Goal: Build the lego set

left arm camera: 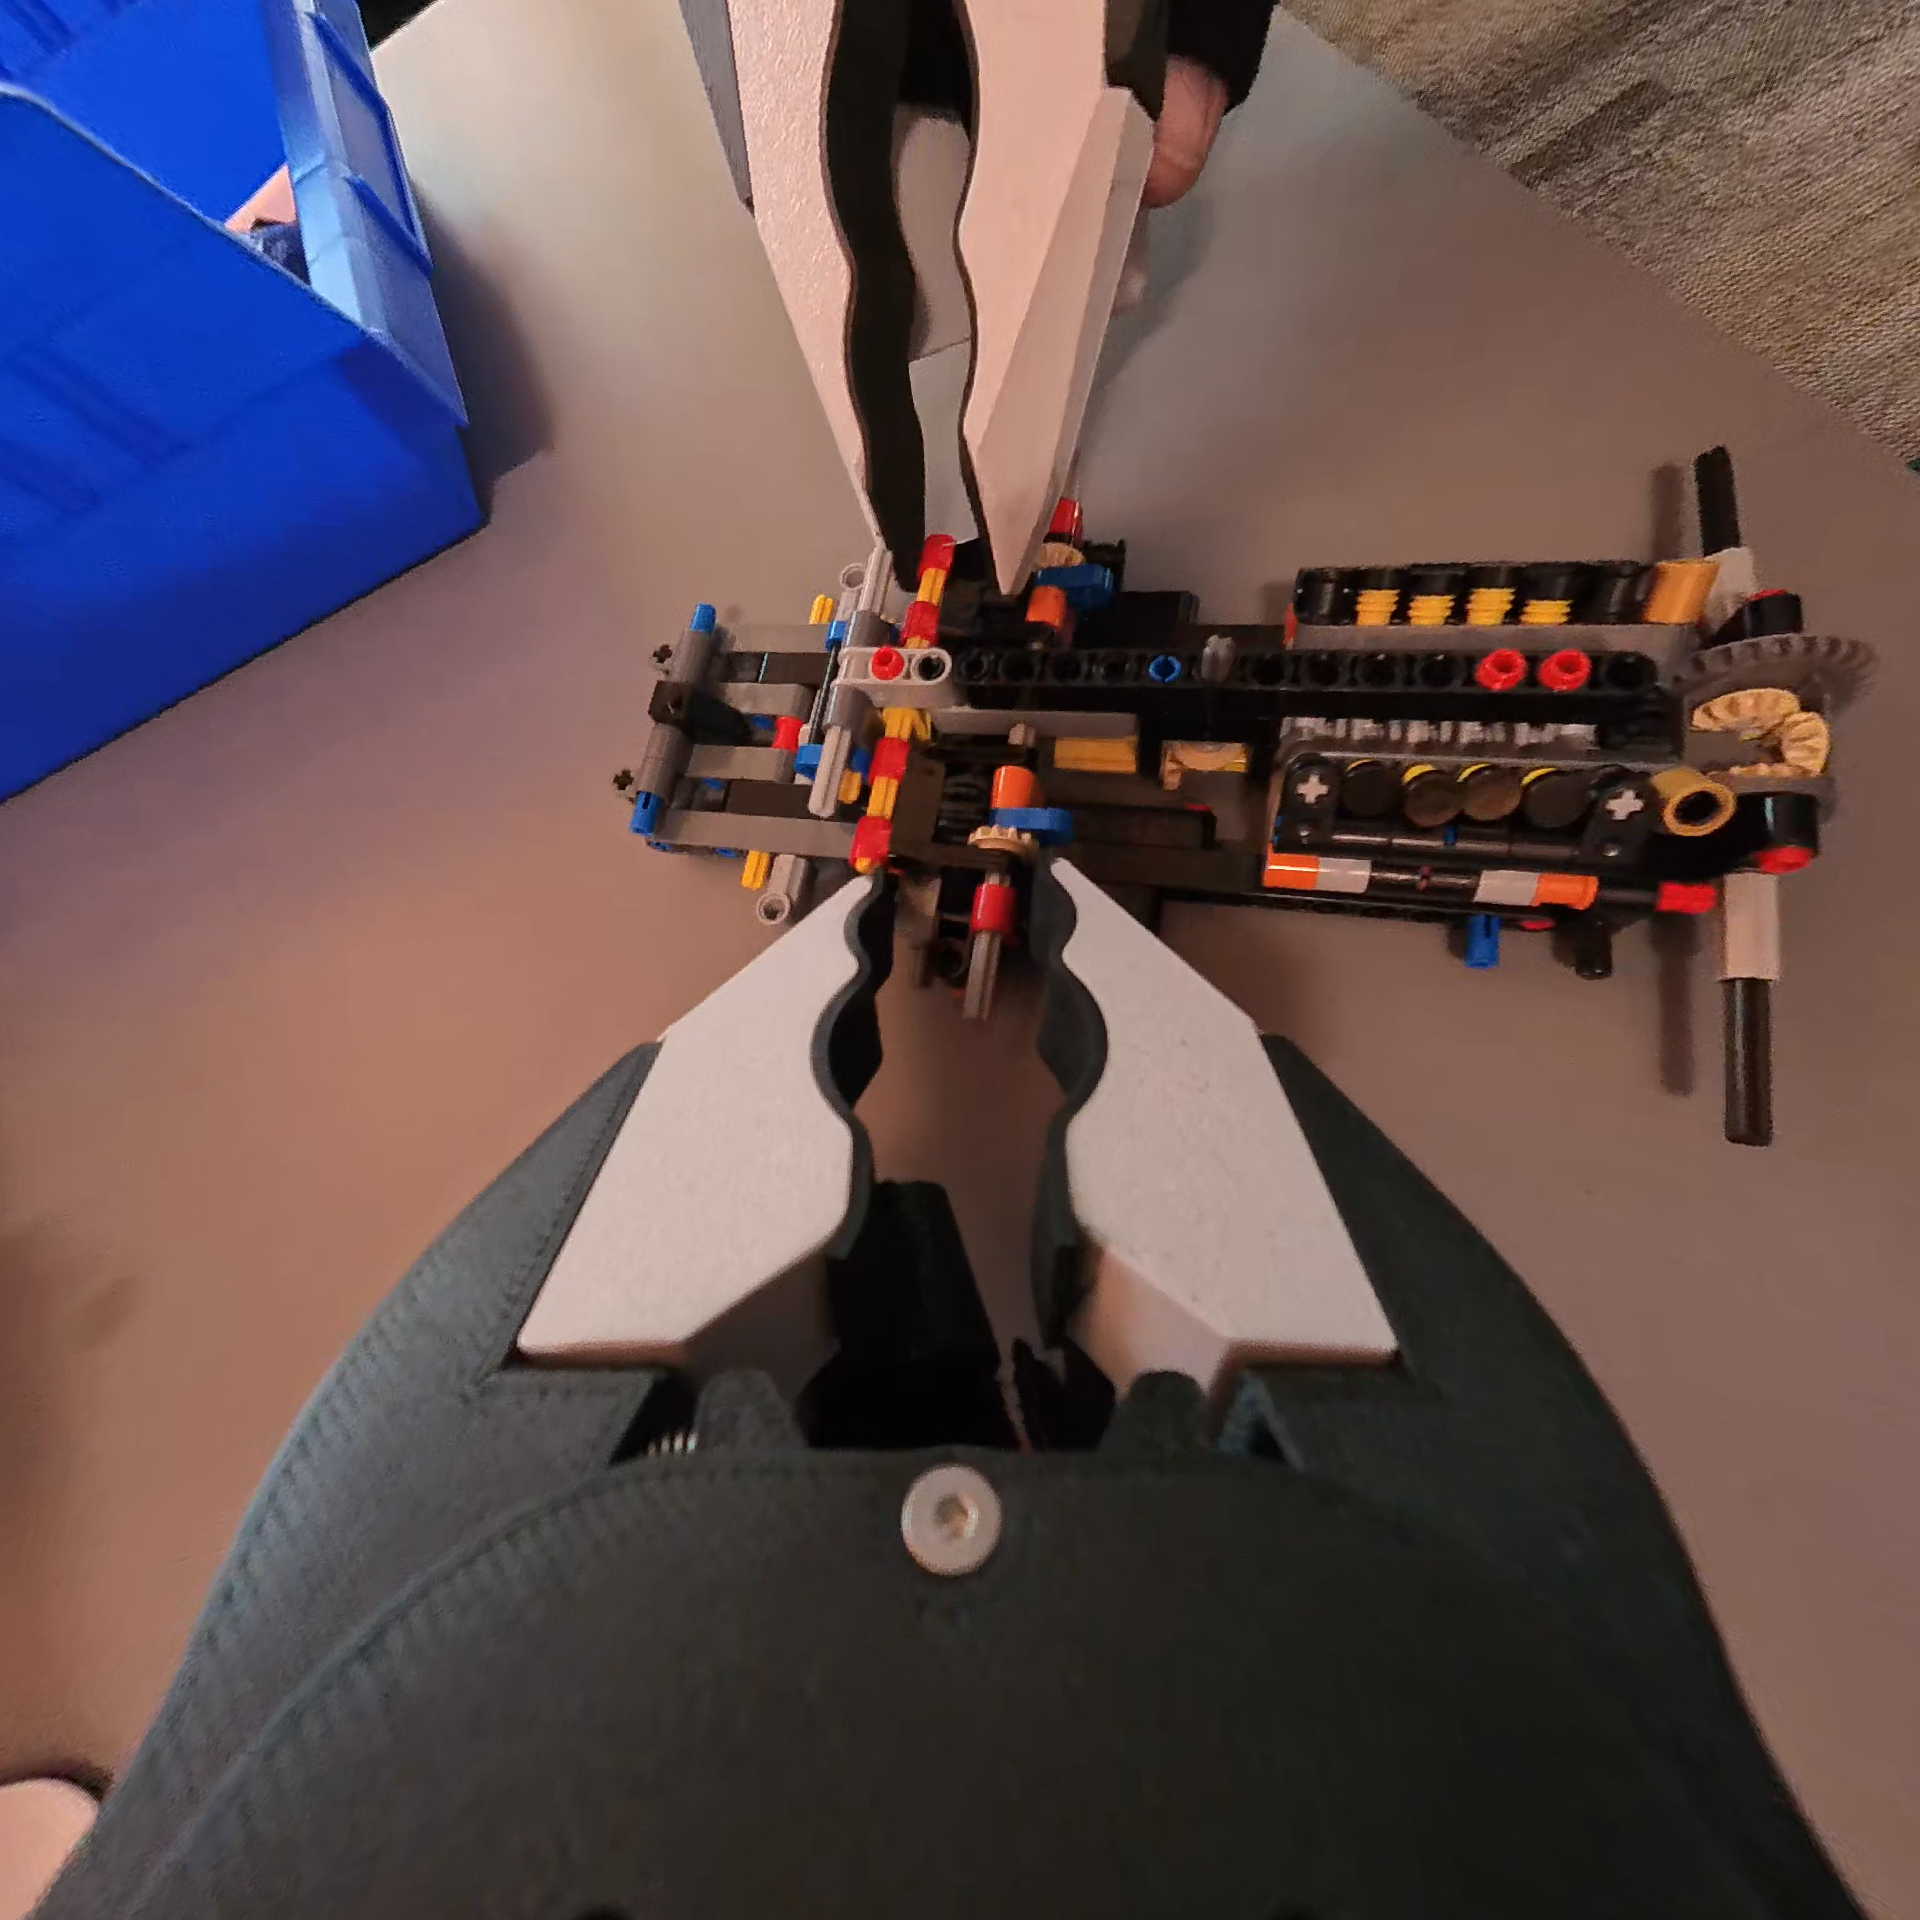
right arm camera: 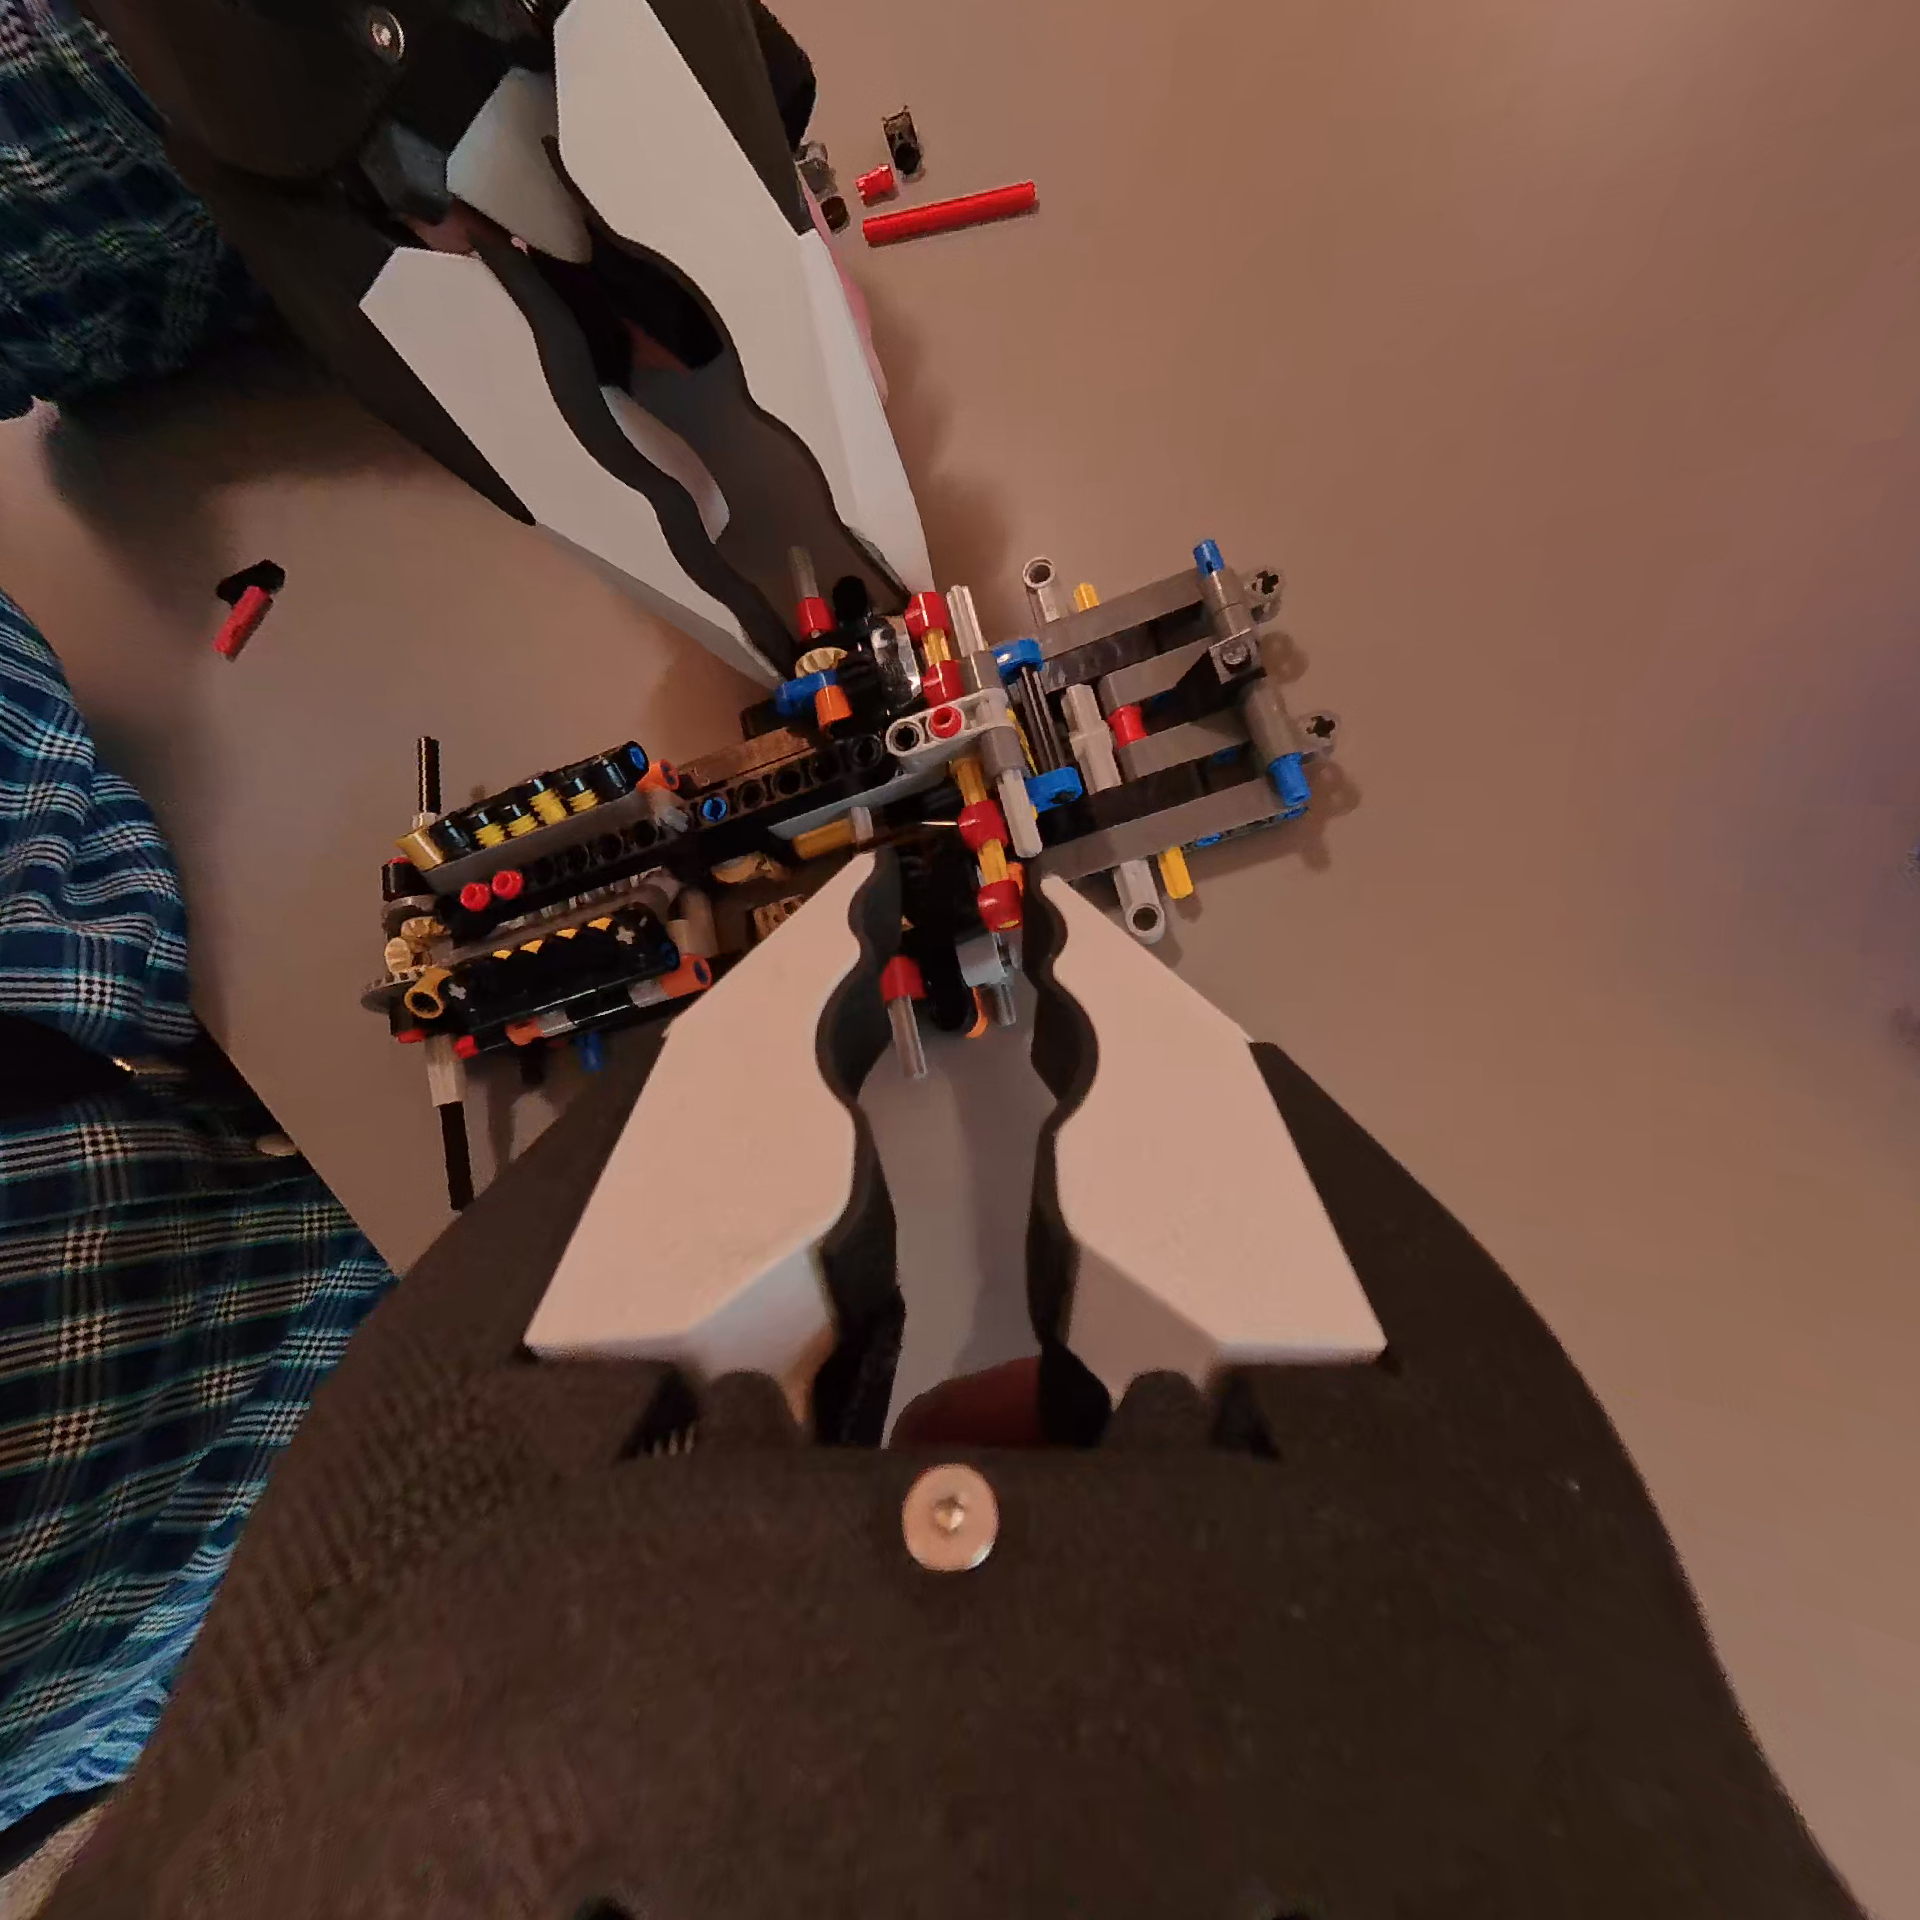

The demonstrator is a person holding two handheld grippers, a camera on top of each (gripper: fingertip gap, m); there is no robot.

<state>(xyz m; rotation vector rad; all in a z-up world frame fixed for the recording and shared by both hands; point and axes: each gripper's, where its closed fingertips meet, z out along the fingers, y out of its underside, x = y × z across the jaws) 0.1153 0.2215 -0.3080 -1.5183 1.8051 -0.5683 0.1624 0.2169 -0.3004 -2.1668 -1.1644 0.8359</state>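
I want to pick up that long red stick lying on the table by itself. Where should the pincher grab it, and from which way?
Grab the long red stick around its middle, coming straight down from above. It lies flat on the table and is thin and even, so closing the fingers across its narrow width should balance it. Its right end is clear; small loose pieces crowd its left end, so stay away from there.

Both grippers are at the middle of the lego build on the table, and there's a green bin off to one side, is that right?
Not quite: the bin is blue, not green, as the left wrist view shows. The rest holds: left gripper and right gripper both meet the lego build at its middle on the table.
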